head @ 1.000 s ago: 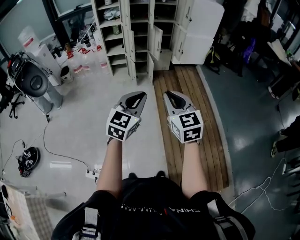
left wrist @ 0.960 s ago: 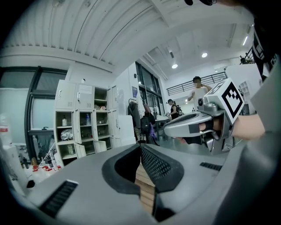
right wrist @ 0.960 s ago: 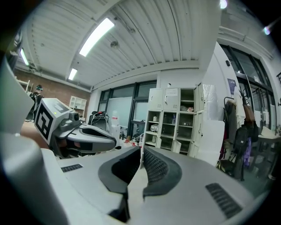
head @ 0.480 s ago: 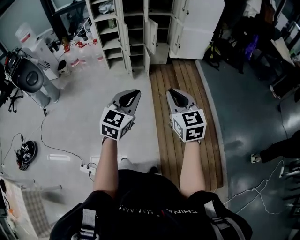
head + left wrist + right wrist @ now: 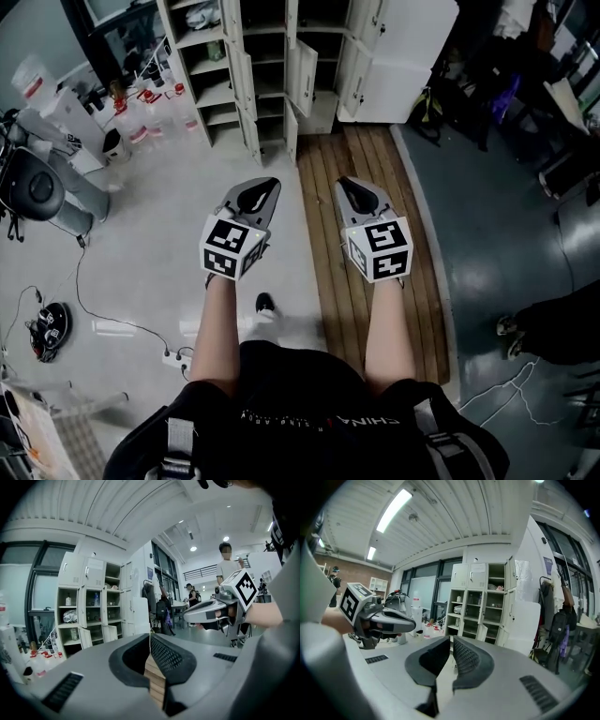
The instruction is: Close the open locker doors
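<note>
Head view – as far as I can tell, nothing's been closed yet, so basically the whole job is left. On the left, the left gripper (image 5: 255, 197) is held out over the pale floor (image 5: 141, 234) with its jaws together and nothing in them. Its own view shows the pads meeting, with just a sliver of floorboards visible below.

Straight ahead at the top of the frame is the locker unit (image 5: 211, 66), and it's well apart from both grippers. Several doors are still hanging open: a narrow one (image 5: 246, 82) on the left column, a bigger white one (image 5: 302, 73) in the middle and a low one (image 5: 292, 127) near the floor. You can see the open shelves behind them.

On the right, the right gripper (image 5: 356, 197) is over the wooden platform (image 5: 417, 206) – jaws also shut, empty.

My guess is this is the walk-up stage. The person has to get within reach first, then push each door closed one by one.
</note>
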The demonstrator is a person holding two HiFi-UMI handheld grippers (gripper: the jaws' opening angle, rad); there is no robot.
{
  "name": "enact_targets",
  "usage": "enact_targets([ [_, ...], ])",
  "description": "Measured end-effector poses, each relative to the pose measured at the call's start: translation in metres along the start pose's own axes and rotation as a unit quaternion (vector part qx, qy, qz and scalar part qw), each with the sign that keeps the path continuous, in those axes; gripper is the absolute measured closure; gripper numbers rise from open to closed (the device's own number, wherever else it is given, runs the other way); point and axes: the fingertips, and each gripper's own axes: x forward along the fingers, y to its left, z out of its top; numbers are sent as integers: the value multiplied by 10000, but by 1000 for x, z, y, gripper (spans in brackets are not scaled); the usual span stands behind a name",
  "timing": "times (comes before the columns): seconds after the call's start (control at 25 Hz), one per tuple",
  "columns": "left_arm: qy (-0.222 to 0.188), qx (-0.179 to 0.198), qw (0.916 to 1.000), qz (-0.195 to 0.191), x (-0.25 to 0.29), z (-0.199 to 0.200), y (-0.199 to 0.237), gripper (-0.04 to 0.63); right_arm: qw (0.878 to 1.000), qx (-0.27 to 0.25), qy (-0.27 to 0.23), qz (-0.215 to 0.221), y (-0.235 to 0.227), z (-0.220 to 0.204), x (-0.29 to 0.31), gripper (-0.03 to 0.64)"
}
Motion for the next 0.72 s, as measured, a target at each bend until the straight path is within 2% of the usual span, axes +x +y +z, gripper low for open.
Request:
enact_targets([
  [0.16, -75, -72, 9998, -196, 27, 7, 68, 572, 9998, -72, 39, -155, -6, 29, 67, 574],
  [0.36, -55, 21, 9991, -425, 59, 12, 146, 572, 9985, -164, 191, -493, -19, 54, 140, 574],
  [0.48, -51, -20, 9979, -642, 74, 7, 170, 572, 9973, -109, 265, -678, -24, 57, 165, 574],
  [0.72, -100, -160, 9948, -1003, 107, 3, 187, 572, 9952, -40, 422, -887, -40, 55, 192, 574],
])
